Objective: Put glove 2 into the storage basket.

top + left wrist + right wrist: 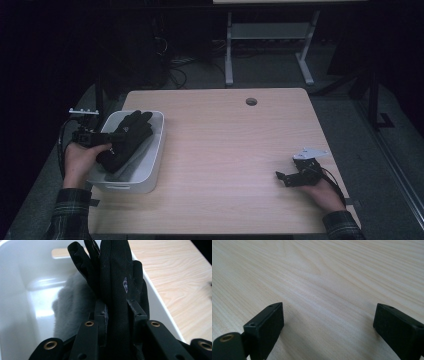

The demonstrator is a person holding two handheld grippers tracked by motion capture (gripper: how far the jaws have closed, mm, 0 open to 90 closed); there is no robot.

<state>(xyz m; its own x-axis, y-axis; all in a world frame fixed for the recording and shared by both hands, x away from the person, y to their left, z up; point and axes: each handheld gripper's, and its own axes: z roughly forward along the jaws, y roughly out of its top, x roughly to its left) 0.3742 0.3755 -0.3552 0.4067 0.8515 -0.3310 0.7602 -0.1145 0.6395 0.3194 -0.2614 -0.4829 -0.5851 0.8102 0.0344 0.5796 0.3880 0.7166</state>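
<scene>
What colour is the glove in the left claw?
Black glove, clearest in the left gripper view.

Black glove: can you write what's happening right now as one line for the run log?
left gripper: shut on black glove | over white bin | grey cloth inside | right gripper: open, on table

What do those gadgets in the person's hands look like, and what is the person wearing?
Each hand carries a black two-jaw gripper: left gripper, right gripper. Both have flat black pads, brass-coloured rivets, a grey three-cornered plate on top and a trailing black cable. Sleeves are dark plaid.
</scene>
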